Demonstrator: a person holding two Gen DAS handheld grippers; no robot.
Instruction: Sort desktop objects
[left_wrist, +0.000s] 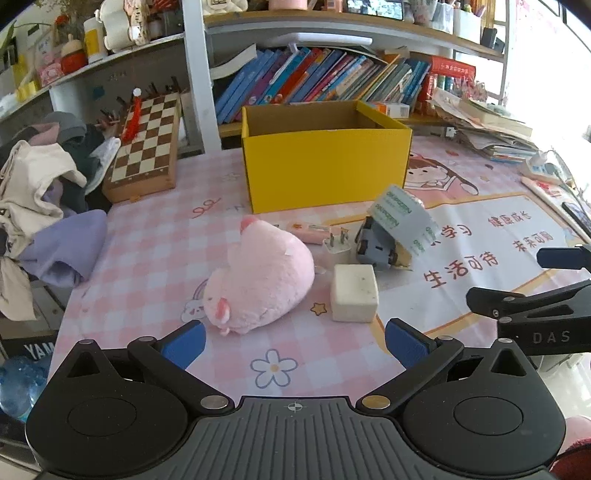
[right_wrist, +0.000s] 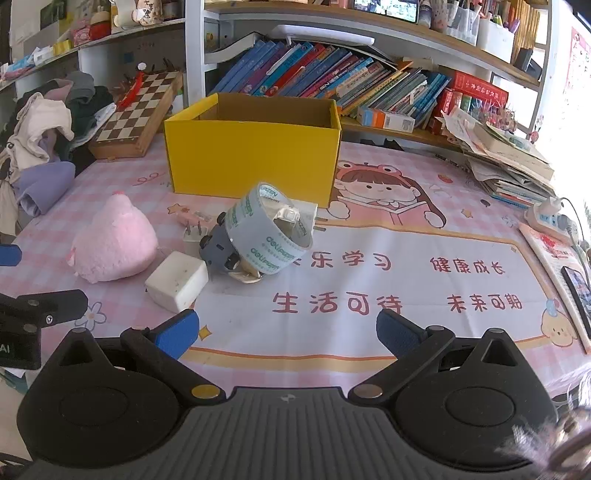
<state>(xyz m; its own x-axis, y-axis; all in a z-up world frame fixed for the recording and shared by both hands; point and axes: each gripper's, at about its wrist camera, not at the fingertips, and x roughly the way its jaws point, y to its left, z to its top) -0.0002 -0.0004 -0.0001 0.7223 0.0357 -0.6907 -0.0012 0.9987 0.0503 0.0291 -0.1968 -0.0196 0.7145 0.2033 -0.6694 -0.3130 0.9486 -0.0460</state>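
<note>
Sorting not begun, by the look of it. Yellow box (right_wrist: 251, 155) shows nothing inside. Pink plush (left_wrist: 258, 273), white charger (left_wrist: 354, 293), toy car (right_wrist: 219, 251) and tape roll (right_wrist: 266, 229) lie clustered on the table (right_wrist: 369, 332) before it. Left gripper (left_wrist: 295, 343) and right gripper (right_wrist: 288, 332): fingers wide, holding nothing.

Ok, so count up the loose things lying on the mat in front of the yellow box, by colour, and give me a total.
Pink: 2, the plush toy and the small flat pink item
White: 2, the square charger block and the pronged plug
Grey: 1, the toy car
Clear with green print: 1, the tape roll
Total: 6
</note>
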